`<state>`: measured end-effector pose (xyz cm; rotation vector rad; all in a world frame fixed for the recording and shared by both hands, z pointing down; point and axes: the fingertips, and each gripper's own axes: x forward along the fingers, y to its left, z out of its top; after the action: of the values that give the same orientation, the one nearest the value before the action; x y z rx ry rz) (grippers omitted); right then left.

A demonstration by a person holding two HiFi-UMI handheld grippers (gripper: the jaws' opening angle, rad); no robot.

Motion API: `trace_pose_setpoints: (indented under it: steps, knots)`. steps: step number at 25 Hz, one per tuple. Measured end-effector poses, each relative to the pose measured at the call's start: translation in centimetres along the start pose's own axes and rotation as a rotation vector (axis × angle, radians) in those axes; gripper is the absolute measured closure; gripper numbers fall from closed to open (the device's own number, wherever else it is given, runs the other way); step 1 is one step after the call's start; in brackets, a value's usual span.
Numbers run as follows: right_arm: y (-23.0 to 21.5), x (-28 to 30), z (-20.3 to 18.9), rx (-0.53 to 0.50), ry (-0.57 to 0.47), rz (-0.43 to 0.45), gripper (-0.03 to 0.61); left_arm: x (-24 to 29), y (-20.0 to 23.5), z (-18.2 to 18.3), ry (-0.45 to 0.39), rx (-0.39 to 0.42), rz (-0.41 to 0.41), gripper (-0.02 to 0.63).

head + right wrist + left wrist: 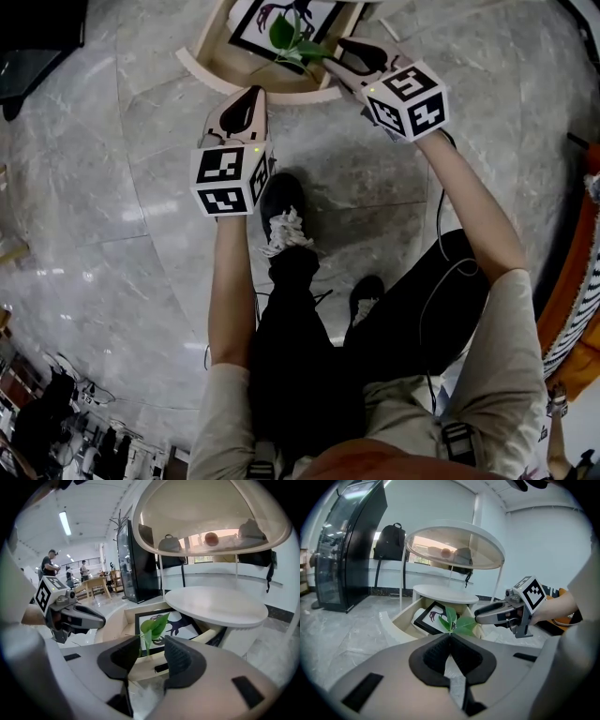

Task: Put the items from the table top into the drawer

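A leafy green sprig (287,34) (457,620) (152,626) stands in the open cream drawer (211,71) (401,616) (115,620), in front of a black-framed picture (251,22) (427,618) (187,626) that lies inside. My right gripper (345,47) (150,646) (480,616) is open over the drawer's right side. The sprig's stem rises between its jaws, close to the left pad, and neither pad presses on it. My left gripper (253,94) (450,637) (101,619) is shut at the drawer's front rim with nothing visible between its pads. A round orange ball (212,538) (446,552) rests on the clear table top.
The side table has a clear round top (454,545) and a white shelf (215,604) over the drawer. The person's legs and shoes (281,202) stand just before it. A black cabinet (347,550) and backpack (389,541) are behind; people (49,564) stand far off.
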<state>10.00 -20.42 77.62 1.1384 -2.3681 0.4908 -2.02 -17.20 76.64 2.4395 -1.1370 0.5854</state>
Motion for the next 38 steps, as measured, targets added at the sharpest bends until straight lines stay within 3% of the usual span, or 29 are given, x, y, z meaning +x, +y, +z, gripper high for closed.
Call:
trace_pose_setpoints:
  steps: [5, 11, 15, 18, 21, 23, 25, 30, 35, 38]
  knots:
    - [-0.1, 0.1, 0.7, -0.064, -0.017, 0.0, 0.4, 0.4, -0.2, 0.3, -0.016, 0.02, 0.025, 0.592]
    - [0.5, 1.1, 2.5, 0.075, -0.062, -0.021, 0.4, 0.1, -0.5, 0.4, -0.01, 0.016, 0.019, 0.592]
    - [0.3, -0.1, 3.7, 0.223, -0.079, -0.099, 0.402, 0.7, -0.1, 0.9, 0.003, 0.049, 0.031, 0.592]
    - [1.9, -3.8, 3.8, 0.277, -0.031, -0.174, 0.402, 0.9, -0.3, 0.8, 0.124, 0.064, 0.05, 0.592]
    - [5.8, -8.7, 3.8, 0.305, 0.08, -0.173, 0.402, -0.8, -1.9, 0.7, 0.399, 0.062, -0.026, 0.592]
    - [7.6, -12.2, 5.3, 0.308, 0.141, -0.15, 0.402, -3.5, -4.0, 3.9, 0.46, 0.054, -0.087, 0.592]
    - [8.6, -15.8, 8.2, 0.328, 0.18, -0.141, 0.402, -7.0, -6.1, 8.9, 0.441, 0.026, -0.113, 0.592]
    - [10.6, -25.1, 18.4, 0.421, 0.217, -0.176, 0.402, -18.0, -10.2, 21.1, 0.436, -0.081, -0.083, 0.592]
    - [13.8, -34.1, 28.3, 0.531, 0.2, -0.242, 0.402, -28.3, -14.3, 32.5, 0.379, -0.095, -0.079, 0.592]
    - [16.6, -39.2, 34.1, 0.53, 0.17, -0.232, 0.403, -34.6, -16.0, 38.2, 0.329, -0.129, -0.038, 0.592]
